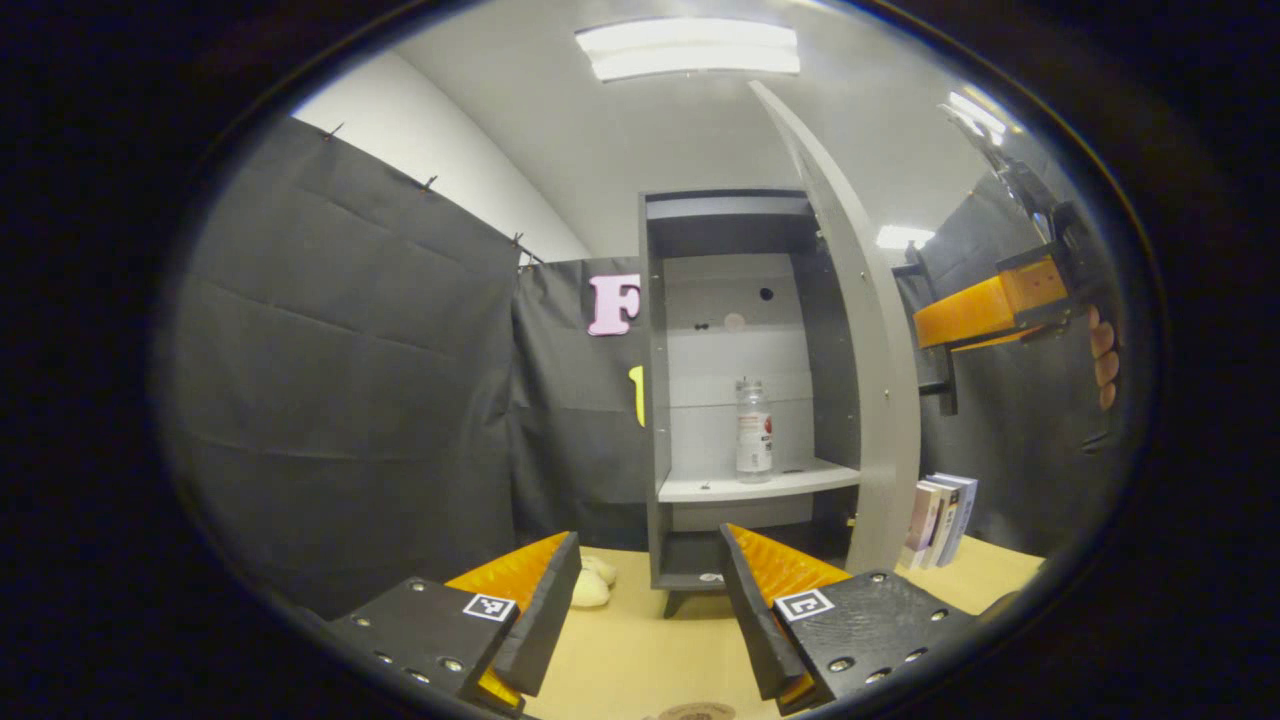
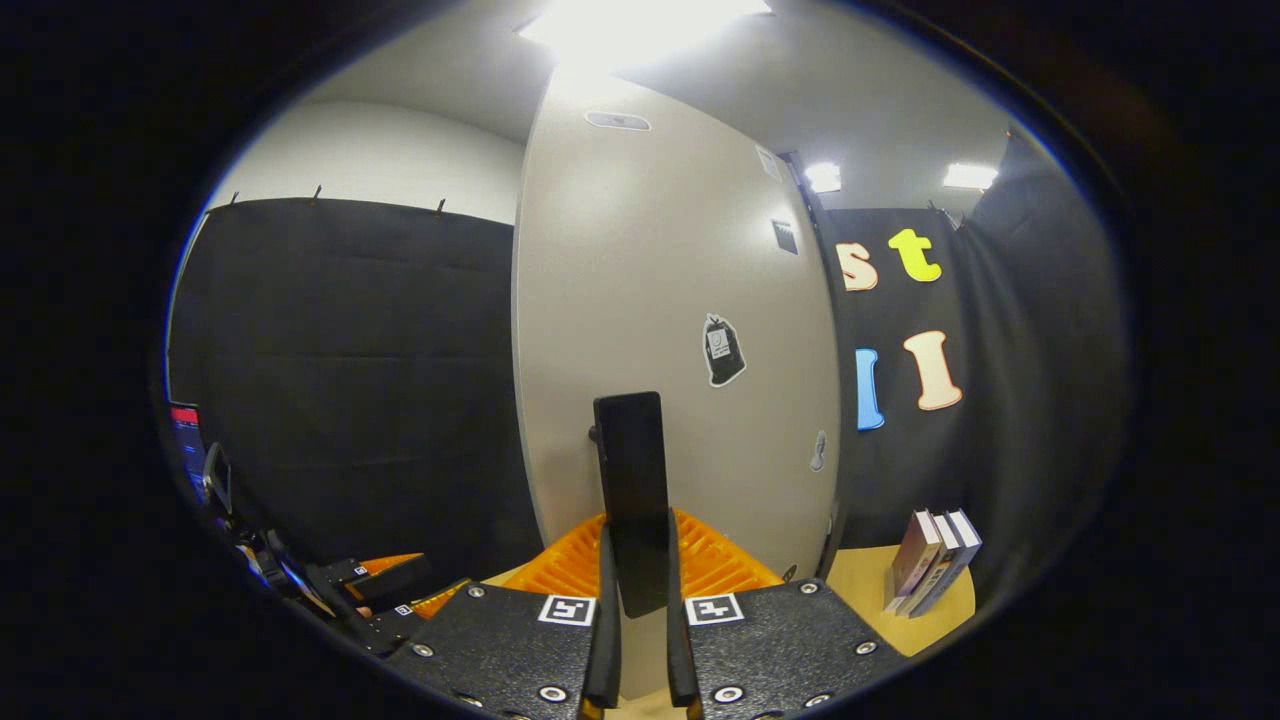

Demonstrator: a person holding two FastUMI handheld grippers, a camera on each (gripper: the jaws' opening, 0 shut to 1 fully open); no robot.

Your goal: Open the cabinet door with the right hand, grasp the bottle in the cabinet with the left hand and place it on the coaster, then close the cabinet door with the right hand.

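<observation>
black cloth [image 1: 340, 380] hangs as the booth wall from 8 to 11 o'clock in the left gripper view, pinned along its top edge, with a white wall [image 1: 420, 140] above it. a bright ceiling light panel [image 1: 690, 48] sits at 12 o'clock. a tan tabletop [image 1: 640, 650] lies at 6 o'clock, with upright books [image 1: 940, 520] at 4 o'clock.

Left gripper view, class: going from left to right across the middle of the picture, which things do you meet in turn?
Black cloth wall → open grey cabinet's left side panel → clear plastic bottle on the shelf → swung-open grey cabinet door → upright row of books → other gripper, held by a hand.
</observation>
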